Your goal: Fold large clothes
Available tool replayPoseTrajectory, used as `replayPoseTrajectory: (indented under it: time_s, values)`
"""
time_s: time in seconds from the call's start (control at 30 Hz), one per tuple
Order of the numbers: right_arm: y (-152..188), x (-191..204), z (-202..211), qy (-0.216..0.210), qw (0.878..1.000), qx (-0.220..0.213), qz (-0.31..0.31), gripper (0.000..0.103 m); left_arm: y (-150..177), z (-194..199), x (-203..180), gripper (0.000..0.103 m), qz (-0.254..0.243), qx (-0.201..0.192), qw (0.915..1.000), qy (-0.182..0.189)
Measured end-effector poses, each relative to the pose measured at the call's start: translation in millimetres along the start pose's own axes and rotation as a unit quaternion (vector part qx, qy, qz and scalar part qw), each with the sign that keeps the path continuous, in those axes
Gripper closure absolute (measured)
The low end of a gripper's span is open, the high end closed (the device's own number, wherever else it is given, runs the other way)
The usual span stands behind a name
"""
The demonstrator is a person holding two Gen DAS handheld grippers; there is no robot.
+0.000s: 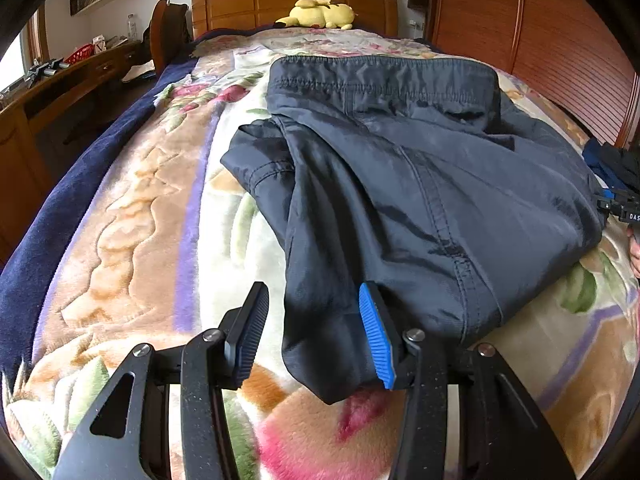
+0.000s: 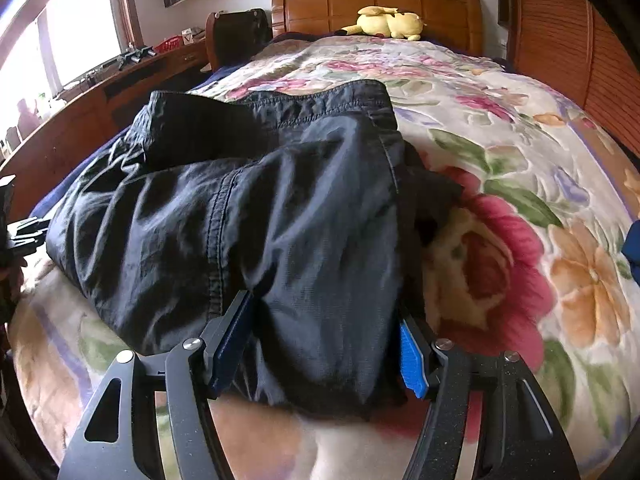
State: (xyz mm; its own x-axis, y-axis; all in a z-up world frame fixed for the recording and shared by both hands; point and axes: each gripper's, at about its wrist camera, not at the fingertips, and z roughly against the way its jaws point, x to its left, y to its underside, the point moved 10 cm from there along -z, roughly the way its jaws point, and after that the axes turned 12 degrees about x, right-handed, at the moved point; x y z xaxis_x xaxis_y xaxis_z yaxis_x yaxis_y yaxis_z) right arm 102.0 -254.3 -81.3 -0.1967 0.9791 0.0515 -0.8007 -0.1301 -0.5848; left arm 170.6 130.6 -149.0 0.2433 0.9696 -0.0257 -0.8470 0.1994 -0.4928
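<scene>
Plush floral blanket (image 1: 132, 216) spread over the whole bed, pink, peach and green blooms on cream, with a navy border down one side. Carved wooden headboard (image 1: 294, 2) at the far end, a yellow stuffed toy (image 1: 318, 14) lying in front of it. Along the window wall, a wooden desk (image 1: 60, 88) with a red basket on top.

On the blanket, dark trousers (image 1: 400, 168) of thin shiny cloth, folded over on themselves, elastic waistband toward the headboard, stitched seam running down the top layer.

Left gripper (image 1: 314, 330) jaws spread: blue pad touching the near edge of the cloth, black pad standing clear over bare blanket.

Right gripper (image 2: 328, 344) straddling the near end of the folded bundle, fabric bunched and filling the gap, both pads against it.
</scene>
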Motion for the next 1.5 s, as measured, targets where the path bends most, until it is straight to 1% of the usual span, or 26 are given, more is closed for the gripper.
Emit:
replayPoseTrajectory:
  time_s: [0.17,0.57,0.63,0.67,0.7,0.73,0.77,0.8,0.83,0.9,1.0,1.07,1.2,1.3,1.5]
  values:
    - [-0.2,1.1,-6.1,-0.001,1.0,0.002,-0.002,0.036,1.3,-2.9,-0.8,0.055,0.0,0.004,1.0,-0.001]
    - [-2.2,4.2,-11.0,0.007,1.0,0.011,0.008,0.036,2.8,-4.0,-4.5,0.055,-0.012,0.001,0.9996,-0.025]
    - [-2.1,6.0,-10.6,0.004,1.0,0.01,0.01,0.04,3.1,-2.8,-5.6,0.056,-0.015,-0.001,0.9996,-0.026]
    - [-2.0,7.3,-10.0,0.001,1.0,0.01,0.013,0.046,4.0,-2.4,-8.6,0.066,-0.02,-0.001,0.9997,-0.016]
    - [-1.9,9.9,-9.1,-0.001,1.0,0.008,0.018,0.055,4.4,-2.1,-12.1,0.07,-0.023,-0.001,0.9997,-0.007]
    - [-1.9,11.2,-7.8,0.001,1.0,0.006,0.021,0.06,5.1,-1.8,-13.8,0.078,-0.026,-0.002,0.9996,-0.005]
    - [-1.6,13.2,-6.3,0.003,1.0,0.004,0.026,0.07,6.8,-1.8,-19.2,0.089,-0.038,0.0,0.9993,0.001]
    - [-1.5,15.2,-4.4,0.005,1.0,0.001,0.03,0.078,7.8,-0.7,-23.1,0.092,-0.048,-0.001,0.9989,0.0]
    - [-1.9,16.3,-1.6,0.008,0.999,-0.004,0.034,0.081,8.5,2.1,-23.9,0.096,-0.052,-0.006,0.9985,-0.013]
    - [-2.0,17.9,5.8,0.006,0.999,-0.014,0.035,0.089,9.8,8.8,-27.1,0.098,-0.061,-0.012,0.9979,-0.019]
    - [0.4,19.7,20.6,0.007,0.999,-0.03,0.037,0.094,12.7,29.0,-25.7,0.099,-0.052,-0.034,0.9979,-0.015]
    - [3.9,21.8,29.0,0.009,0.999,-0.035,0.039,0.095,18.6,44.3,-23.7,0.099,-0.049,-0.046,0.9977,-0.012]
    - [13.2,25.6,46.9,0.012,0.998,-0.049,0.042,0.095,37.4,61.8,-22.5,0.099,-0.051,-0.056,0.9971,-0.012]
    - [20.8,29.0,59.2,0.005,0.997,-0.057,0.042,0.096,49.8,75.6,-22.8,0.099,-0.045,-0.067,0.9967,-0.008]
    - [44.8,38.7,82.7,0.002,0.996,-0.057,0.061,0.096,71.2,103.2,-21.7,0.1,-0.035,-0.081,0.9961,0.009]
